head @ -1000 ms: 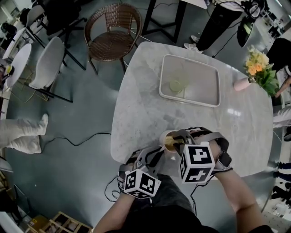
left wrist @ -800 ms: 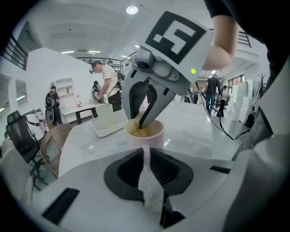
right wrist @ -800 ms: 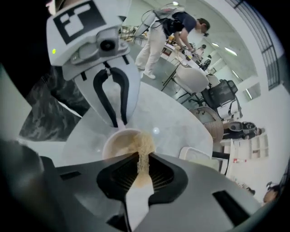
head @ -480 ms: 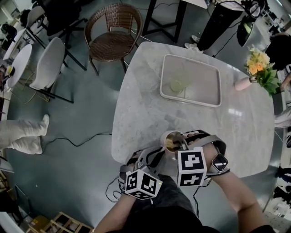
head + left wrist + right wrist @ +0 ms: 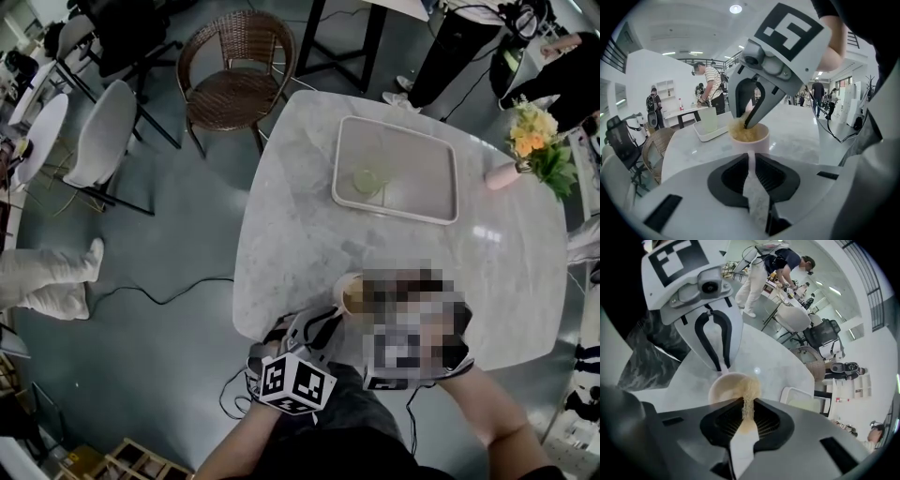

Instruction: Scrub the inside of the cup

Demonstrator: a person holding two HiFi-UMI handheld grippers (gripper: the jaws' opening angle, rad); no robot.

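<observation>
Cup at table's near edge, sponge in it. Tray twd far edge, glass in its left part. Flowers at far-right corner. Chair behind table's far-left corner.

1. A white marble table with rounded corners stands on a grey floor.
2. A pale rectangular tray lies on the table's far side, with a pale green tumbler standing in its left part.
3. A pink vase lies tilted near the table's right edge, holding yellow and orange flowers.
4. A brown wicker chair stands beyond the table, and a white chair is further left.
5. A black cable trails over the floor.
6. A person's white-trousered legs show at the left edge.
</observation>
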